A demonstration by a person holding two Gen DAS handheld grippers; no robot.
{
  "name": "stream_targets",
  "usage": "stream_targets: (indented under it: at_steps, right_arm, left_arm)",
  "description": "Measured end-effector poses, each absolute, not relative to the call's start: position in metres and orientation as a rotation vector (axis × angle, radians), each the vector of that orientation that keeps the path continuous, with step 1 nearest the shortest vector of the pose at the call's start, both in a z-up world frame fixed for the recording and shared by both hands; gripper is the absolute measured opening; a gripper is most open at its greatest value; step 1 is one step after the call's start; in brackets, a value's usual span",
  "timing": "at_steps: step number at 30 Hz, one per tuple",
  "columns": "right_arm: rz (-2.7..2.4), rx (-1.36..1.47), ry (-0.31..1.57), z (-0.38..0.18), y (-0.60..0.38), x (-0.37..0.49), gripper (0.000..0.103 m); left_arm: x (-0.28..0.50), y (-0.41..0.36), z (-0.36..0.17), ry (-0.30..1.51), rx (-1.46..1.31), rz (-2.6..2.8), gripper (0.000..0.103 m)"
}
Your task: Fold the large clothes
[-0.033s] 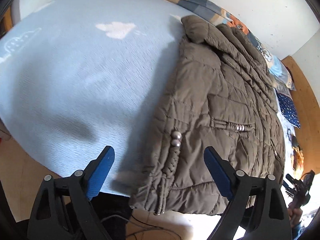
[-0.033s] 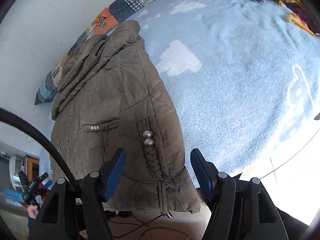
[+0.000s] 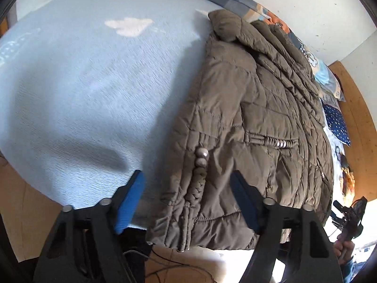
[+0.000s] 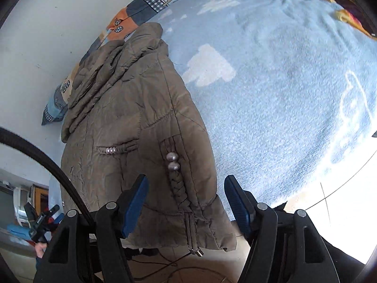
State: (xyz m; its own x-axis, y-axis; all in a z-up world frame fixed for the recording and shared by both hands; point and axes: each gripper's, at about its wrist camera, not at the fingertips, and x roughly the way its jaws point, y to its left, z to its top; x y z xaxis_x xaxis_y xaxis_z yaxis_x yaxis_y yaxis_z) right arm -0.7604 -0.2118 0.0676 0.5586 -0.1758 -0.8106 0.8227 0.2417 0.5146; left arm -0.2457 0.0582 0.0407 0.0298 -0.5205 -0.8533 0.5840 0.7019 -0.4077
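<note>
Nearest in the left wrist view, the left gripper (image 3: 187, 202) fills the bottom of the frame, its blue pads parted; its jaws have just been closing, and the hem corner of the brown quilted jacket (image 3: 247, 127) lies between them, though no pad visibly presses on the cloth. In the right wrist view the right gripper (image 4: 186, 204) sits likewise at the bottom, its jaws standing moderately apart around the jacket's lower edge, with a gap showing between the pads and the fabric.

The jacket's hem hangs a little over the edge of the bed (image 3: 77, 99), above the floor (image 3: 186, 261) and some thin dark cables. Two silver beads (image 4: 172, 161) on a braided cord sit just above the grippers, in the lower centre of both frames. Further up, the jacket lies folded lengthwise on the light blue blanket (image 4: 282, 89) with its white cloud shapes, its collar toward the upper middle. Beyond it, a patchwork cover (image 4: 143, 2) runs along the white wall (image 4: 47, 23) at the top.
</note>
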Motion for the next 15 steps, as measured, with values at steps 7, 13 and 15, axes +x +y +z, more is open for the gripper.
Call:
stream_targets:
  at_steps: [7,13,15]
  right_arm:
    - [-0.714,1.185,0.711,0.058,-0.212,-0.764,0.071]
    - [-0.689,1.205,0.768,0.046,-0.204,-0.761,0.071]
    - [-0.682,1.199,0.789,0.044,-0.202,-0.756,0.071]
  left_arm:
    - [-0.250,0.065,0.030,1.349,0.061,-0.852,0.060]
    - [-0.257,0.065,0.016,1.407,0.070,-0.873,0.060]
    - [-0.264,0.059,0.018,1.396,0.110,-0.894,0.060]
